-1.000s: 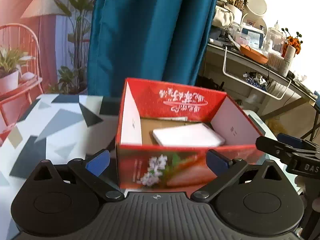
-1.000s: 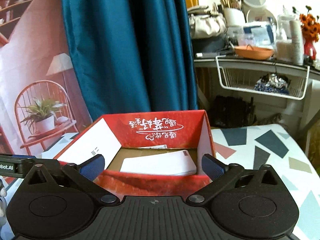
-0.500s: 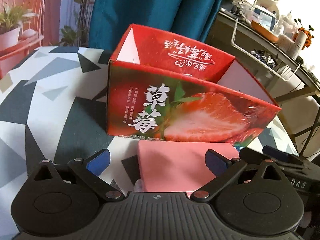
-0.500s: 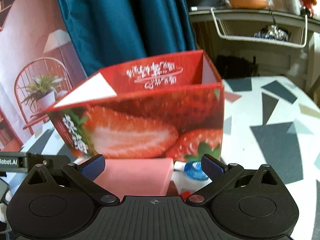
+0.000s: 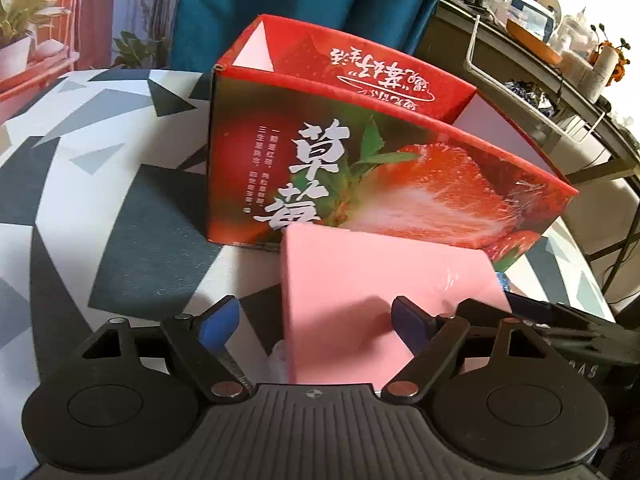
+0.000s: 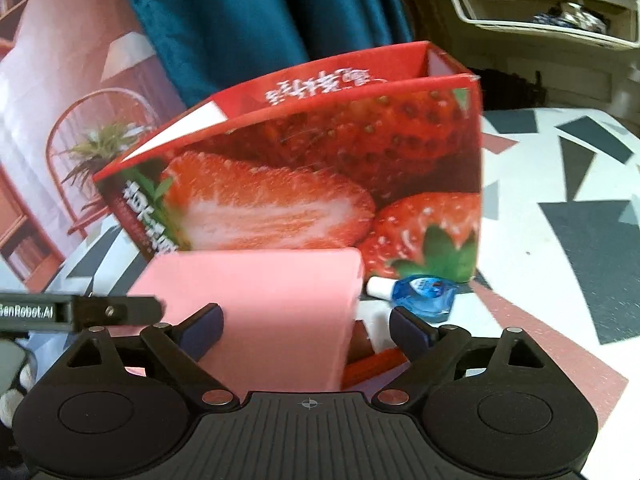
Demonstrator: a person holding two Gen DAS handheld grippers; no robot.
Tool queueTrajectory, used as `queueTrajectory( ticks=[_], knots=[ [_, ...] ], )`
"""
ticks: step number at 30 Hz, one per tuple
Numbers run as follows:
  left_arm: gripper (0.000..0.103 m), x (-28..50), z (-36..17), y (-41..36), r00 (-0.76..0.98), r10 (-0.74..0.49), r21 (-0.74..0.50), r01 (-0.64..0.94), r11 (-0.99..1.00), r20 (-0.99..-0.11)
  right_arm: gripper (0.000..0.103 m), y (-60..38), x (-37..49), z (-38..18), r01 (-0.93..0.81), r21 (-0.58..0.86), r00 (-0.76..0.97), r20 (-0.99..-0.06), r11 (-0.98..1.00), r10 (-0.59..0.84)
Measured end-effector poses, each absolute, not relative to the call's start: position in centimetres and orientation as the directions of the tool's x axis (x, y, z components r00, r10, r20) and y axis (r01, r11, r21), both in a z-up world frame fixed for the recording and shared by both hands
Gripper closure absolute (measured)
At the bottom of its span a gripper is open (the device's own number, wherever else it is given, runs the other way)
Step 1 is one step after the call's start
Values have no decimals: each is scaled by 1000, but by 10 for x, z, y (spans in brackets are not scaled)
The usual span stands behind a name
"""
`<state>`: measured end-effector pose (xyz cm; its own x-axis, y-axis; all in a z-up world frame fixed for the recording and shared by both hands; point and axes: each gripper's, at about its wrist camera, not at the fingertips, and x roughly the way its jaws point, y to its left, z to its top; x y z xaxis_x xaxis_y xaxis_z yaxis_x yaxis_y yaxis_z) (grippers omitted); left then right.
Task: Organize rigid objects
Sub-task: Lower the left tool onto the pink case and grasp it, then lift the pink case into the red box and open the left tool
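Tabletop (image 5: 120,168): pink box (image 5: 380,280) hides carton's (image 5: 360,160) base.

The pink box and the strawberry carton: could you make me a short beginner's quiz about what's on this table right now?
1. True or false: the pink box lies inside the strawberry carton.
2. Which small thing lies on the table beside the pink box, near the carton's corner?
A. a blue bottle
B. a spoon
C. a green cup
3. Fill in: the carton's top is ____.

Key
1. False. The pink box lies in front of the carton, between the closing jaws of both claws, left claw and right claw; neither side's pads press on it yet.
2. A, the blue bottle.
3. Open.
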<state>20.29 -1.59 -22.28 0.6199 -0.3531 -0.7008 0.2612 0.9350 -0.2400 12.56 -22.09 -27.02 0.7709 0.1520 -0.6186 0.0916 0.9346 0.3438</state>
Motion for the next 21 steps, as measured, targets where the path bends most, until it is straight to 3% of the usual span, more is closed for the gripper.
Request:
queueTrajectory(
  ticks=[21],
  knots=[
    [26, 201, -230, -23, 594, -431, -285, 327, 901, -680, 21, -217, 124, -273, 10, 334, 801, -567, 943, 193]
  ],
)
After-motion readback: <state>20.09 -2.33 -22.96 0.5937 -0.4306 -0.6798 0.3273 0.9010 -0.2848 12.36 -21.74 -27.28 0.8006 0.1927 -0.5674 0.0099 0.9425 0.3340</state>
